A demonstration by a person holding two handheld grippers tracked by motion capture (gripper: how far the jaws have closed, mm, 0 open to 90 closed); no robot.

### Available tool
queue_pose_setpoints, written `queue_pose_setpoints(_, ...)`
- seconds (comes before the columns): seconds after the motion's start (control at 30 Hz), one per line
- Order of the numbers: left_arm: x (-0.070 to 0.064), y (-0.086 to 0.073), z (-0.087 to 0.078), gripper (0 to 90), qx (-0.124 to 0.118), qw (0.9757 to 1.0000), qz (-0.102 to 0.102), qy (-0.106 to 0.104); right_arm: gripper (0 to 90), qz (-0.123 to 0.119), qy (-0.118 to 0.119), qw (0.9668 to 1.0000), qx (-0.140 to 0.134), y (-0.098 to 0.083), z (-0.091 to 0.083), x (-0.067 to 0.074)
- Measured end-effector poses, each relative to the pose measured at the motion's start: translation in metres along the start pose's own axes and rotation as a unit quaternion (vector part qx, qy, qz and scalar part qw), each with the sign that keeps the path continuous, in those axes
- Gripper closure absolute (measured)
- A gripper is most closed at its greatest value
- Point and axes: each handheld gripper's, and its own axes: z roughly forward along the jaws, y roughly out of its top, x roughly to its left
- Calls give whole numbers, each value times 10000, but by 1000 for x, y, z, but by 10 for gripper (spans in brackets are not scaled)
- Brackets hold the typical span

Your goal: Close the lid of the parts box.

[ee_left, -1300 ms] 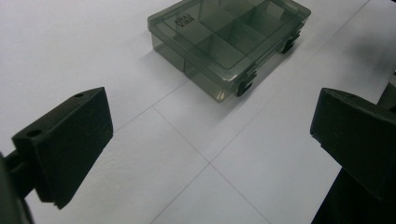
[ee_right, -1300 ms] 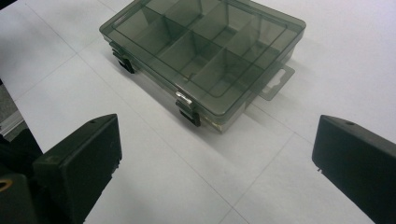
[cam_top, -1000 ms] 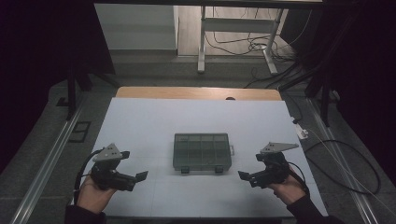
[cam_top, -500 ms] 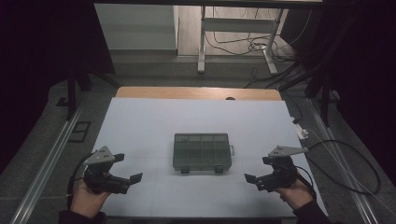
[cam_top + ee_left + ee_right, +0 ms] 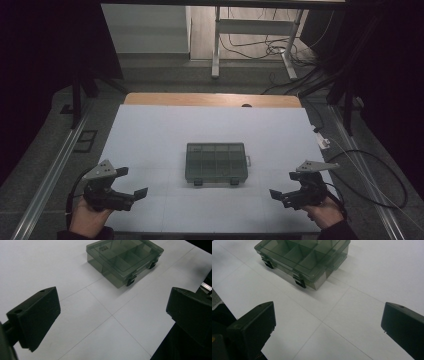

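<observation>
- Box: a flat, rectangular case of smoky translucent plastic, lying at the middle of the counter. Through its closed lid, inner walls divide it into small compartments; what they hold cannot be told.
- Latches: two dark clips on the box's near long edge, both down against the wall. A small tab juts from the box's right short side in the high view.
- Counter: a matte white sheet crossed by thin straight seam lines that meet at right angles; a strip of bare wood shows along its far edge.
- Left hand-held gripper: black, blocky jaws with flat faces, a grey three-cornered plate on top, held in a hand at the near left corner. Its jaws stand wide apart, with nothing between them and nothing touched; it points toward the box and is well apart from it.
- Right hand-held gripper: of the same make, held in a hand at the near right corner. Its jaws are likewise spread wide and empty, aimed at the box's latched edge from well off.
- In both gripper views the box lies beyond the jaw tips, with bare white sheet between.
</observation>
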Motion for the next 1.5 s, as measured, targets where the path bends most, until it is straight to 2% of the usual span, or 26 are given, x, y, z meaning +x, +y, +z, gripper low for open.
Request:
queue_pose_setpoints(0.73,2,-11,-14,0,-126,9998,-104,83,0,288,-311,9990,-103,-22,-26,-9)
queue_pose_setpoints(1.07,3,-15,-18,0,-122,9997,-135,189,0,392,-427,9981,-218,-28,-37,-10)
queue_pose_setpoints(1.5,4,-19,-22,0,-31,9992,-235,312,0,431,-571,9973,-181,-33,-47,-11)
